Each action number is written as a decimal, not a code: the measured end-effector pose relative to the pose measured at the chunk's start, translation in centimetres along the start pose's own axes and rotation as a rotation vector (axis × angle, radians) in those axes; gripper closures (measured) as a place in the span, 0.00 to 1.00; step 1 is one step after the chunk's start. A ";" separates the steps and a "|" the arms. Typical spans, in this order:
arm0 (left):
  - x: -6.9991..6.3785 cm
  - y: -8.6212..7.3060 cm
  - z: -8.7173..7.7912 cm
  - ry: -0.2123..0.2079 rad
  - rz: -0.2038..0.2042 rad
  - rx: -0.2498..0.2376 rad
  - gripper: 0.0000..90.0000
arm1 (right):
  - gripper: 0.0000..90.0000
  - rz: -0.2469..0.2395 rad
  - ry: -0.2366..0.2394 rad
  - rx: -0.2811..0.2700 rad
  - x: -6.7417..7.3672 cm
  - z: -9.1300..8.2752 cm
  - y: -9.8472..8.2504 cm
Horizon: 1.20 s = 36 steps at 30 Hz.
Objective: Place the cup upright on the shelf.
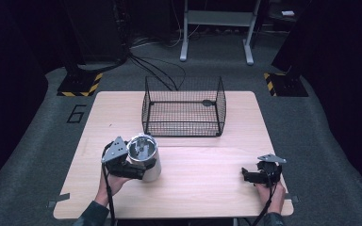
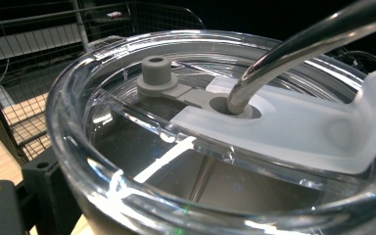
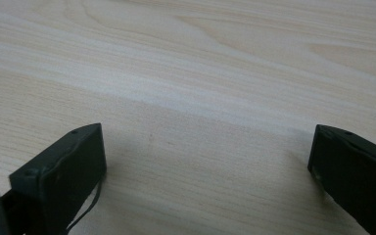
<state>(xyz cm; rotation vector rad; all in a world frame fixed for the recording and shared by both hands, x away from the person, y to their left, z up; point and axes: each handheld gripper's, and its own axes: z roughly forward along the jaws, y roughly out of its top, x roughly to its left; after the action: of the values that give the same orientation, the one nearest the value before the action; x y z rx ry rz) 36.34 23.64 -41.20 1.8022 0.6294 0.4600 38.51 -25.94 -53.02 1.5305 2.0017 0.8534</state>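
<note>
Tumbler (image 1: 143,162) with clear lid (image 2: 215,147) and metal straw (image 2: 303,49) stands on the table (image 1: 207,188) before the wire basket (image 1: 184,110), clamped in my left gripper (image 1: 133,168), while my right gripper (image 1: 252,176) rests wide open, empty, well apart.

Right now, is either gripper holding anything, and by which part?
The left gripper grips the steel tumbler by its side wall, below the clear lid. The right gripper is open over the table, holding nothing.
</note>
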 end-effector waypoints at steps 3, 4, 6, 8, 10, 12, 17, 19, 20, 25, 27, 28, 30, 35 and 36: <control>0.2 0.5 0.2 0.006 -0.008 0.000 0.04 | 0.00 -0.002 0.001 0.002 0.0 0.0 0.0; 0.2 0.5 0.2 0.006 -0.008 0.000 0.04 | 0.00 -0.002 0.001 0.003 0.0 0.0 0.0; 0.4 1.0 0.3 0.007 -0.007 -0.003 0.04 | 0.00 -0.003 0.001 0.002 0.0 0.0 0.0; 0.5 1.2 0.4 0.010 -0.005 -0.005 0.04 | 0.00 -0.001 0.001 -0.001 0.0 0.0 0.0; 0.6 1.6 0.5 0.012 -0.008 -0.012 0.04 | 0.00 -0.001 0.001 0.003 0.0 0.0 0.0; 0.7 1.9 0.6 0.015 -0.006 -0.014 0.04 | 0.00 -0.002 0.000 0.001 0.0 0.0 0.0; 1.0 2.8 1.0 0.019 -0.003 -0.011 0.04 | 0.00 -0.001 0.000 0.002 0.0 0.0 0.0; 1.1 3.4 1.2 0.017 -0.013 -0.015 0.04 | 0.00 0.001 0.000 0.000 0.0 0.0 0.0; 1.2 3.5 1.3 0.027 -0.010 -0.016 0.04 | 0.00 -0.001 0.000 -0.001 0.0 0.0 0.0; 1.4 4.2 1.7 0.027 -0.011 -0.021 0.04 | 0.00 0.001 0.000 -0.001 0.0 0.0 0.0; 1.5 4.7 1.9 0.028 -0.007 -0.016 0.04 | 0.00 0.000 0.000 0.000 0.0 0.0 0.0; 1.5 4.9 2.0 0.033 -0.008 -0.023 0.04 | 0.00 0.000 0.001 0.002 0.0 0.0 0.0; 1.6 5.2 2.2 0.034 -0.018 -0.027 0.04 | 0.00 -0.001 0.001 0.000 0.0 0.0 0.0; 1.8 6.0 2.6 0.034 -0.018 -0.031 0.04 | 0.00 0.000 0.000 0.003 0.0 0.0 0.0; 1.8 6.0 2.6 0.034 -0.018 -0.031 0.04 | 0.00 0.000 0.000 0.003 0.0 0.0 0.0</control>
<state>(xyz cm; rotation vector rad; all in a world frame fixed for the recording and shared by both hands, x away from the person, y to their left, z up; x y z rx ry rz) 40.47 21.41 -36.24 1.7610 0.6583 0.4869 38.51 -25.94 -53.00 1.5317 2.0042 0.8509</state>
